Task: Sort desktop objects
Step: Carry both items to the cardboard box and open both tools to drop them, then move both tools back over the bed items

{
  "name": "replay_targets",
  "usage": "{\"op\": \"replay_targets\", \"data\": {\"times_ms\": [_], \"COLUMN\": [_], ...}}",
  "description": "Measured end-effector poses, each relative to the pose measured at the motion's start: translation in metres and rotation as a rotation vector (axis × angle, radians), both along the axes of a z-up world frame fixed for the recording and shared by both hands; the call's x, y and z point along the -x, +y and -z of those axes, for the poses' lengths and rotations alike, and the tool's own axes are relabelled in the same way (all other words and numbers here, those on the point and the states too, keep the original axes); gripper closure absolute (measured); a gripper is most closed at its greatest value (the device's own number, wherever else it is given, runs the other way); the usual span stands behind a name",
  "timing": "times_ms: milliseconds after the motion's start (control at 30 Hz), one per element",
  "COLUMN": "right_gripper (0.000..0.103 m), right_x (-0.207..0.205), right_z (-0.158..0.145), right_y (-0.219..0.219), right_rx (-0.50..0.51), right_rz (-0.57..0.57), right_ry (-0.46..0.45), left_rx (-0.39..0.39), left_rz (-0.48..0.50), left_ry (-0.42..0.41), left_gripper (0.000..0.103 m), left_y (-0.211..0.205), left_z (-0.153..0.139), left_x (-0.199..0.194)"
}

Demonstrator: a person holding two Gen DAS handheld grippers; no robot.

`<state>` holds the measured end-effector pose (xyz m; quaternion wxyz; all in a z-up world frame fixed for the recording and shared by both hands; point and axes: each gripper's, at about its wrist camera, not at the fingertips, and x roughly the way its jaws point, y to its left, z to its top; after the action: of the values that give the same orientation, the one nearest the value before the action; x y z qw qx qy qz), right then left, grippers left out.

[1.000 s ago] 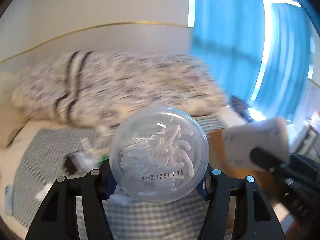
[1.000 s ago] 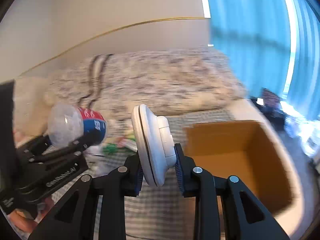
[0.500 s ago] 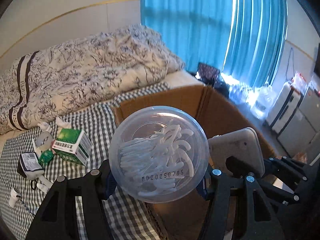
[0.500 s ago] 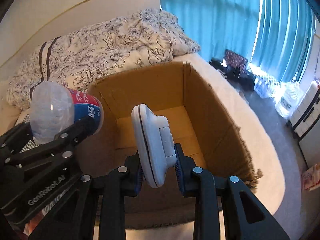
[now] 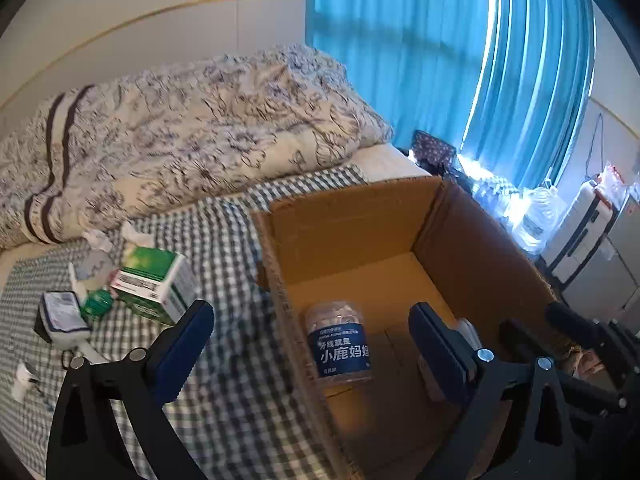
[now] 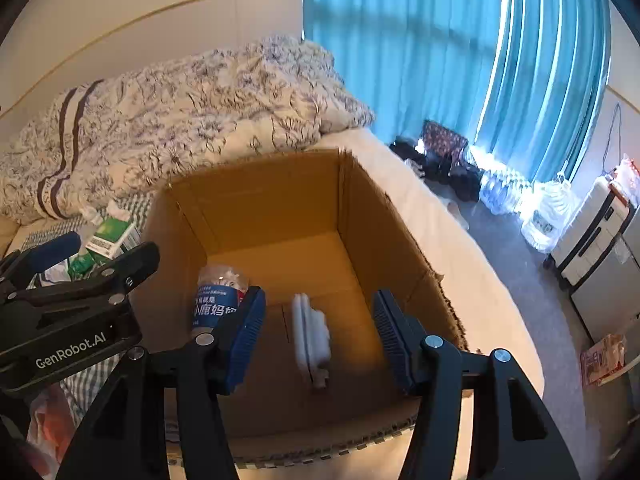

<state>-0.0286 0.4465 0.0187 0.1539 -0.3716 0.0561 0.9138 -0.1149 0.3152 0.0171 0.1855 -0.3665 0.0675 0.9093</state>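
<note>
Both claws (image 5: 312, 344) (image 6: 320, 336) now wide open, empty, jar (image 5: 340, 344) and blurred white device (image 6: 311, 338) dropped in box (image 6: 276, 196).

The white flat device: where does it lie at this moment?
In the right wrist view the white flat device lies on the floor of the cardboard box, right of the clear jar with the blue label.

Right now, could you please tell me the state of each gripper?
Left gripper: open, holding nothing, above the brown cardboard box.
Right gripper: open, holding nothing, above the same box.
</note>
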Motion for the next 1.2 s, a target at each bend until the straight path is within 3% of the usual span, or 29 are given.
{"op": "replay_targets", "data": {"times_ms": [200,367,500,633,833,1200], "right_gripper": [0.047,0.047,0.047,0.047,0.047,0.047], "right_x": [-0.016,-0.031,-0.031,-0.02,0.001,0.041], "right_z": [-0.032,-0.068,-0.074,-0.054,0.004,0.092], "right_y": [-0.024,-0.079,-0.145,-0.207,-0.292,-0.366], "right_rx": [-0.007,0.024,0.05,0.097,0.131,0.22], "right_rz": [-0.01,-0.124,-0.265,-0.385,-0.503,-0.657], "right_ry": [0.088,0.214,0.243,0.198,0.083,-0.091], "left_rx": [0.019,-0.009,0.025,0.087,0.063,0.114], "left_rz": [-0.044,-0.169,-0.231,-0.31,-0.431,-0.486], "left_ry": [0.074,0.17,0.191,0.162,0.056,-0.02], "left_gripper": [0.002,0.0,0.0,0.0,0.0,0.0], "left_y": [-0.044,-0.134,-0.206,-0.275,-0.365,-0.444], "left_z": [-0.033,-0.076,-0.082,-0.053,0.016,0.108], "left_x": [-0.011,-0.021,-0.033,-0.042,-0.053,-0.042]}}
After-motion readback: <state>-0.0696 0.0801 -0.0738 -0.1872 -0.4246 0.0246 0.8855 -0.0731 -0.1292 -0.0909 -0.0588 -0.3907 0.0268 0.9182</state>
